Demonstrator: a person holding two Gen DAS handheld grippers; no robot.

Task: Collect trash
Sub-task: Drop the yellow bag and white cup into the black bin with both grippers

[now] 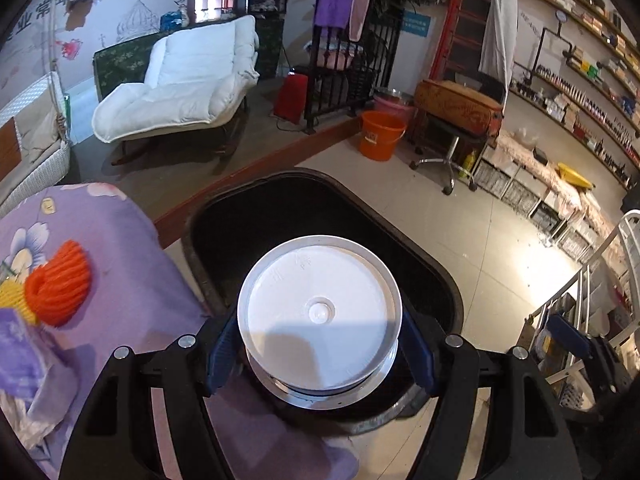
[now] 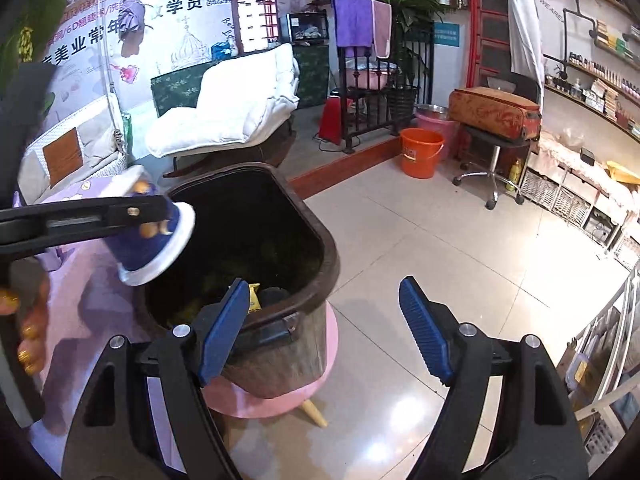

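My left gripper [image 1: 320,352] is shut on a blue-and-white plastic cup [image 1: 319,316], its white bottom facing the camera. It holds the cup over the open dark brown trash bin [image 1: 448,280]. In the right wrist view the same cup [image 2: 150,236] hangs tilted in the left gripper's fingers [image 2: 100,212] over the bin's left rim. The bin [image 2: 328,248] stands on a pink stool [image 2: 332,344] and has yellow scraps inside. My right gripper [image 2: 322,328] is open and empty, just right of the bin's near corner.
A table with a purple flowered cloth [image 1: 120,248] lies left of the bin, with an orange and yellow knitted item [image 1: 60,284] and crumpled paper. Beyond are tiled floor, an orange bucket [image 2: 420,152], a swivel stool [image 2: 492,168], a white lounger [image 1: 180,80] and shelves at right.
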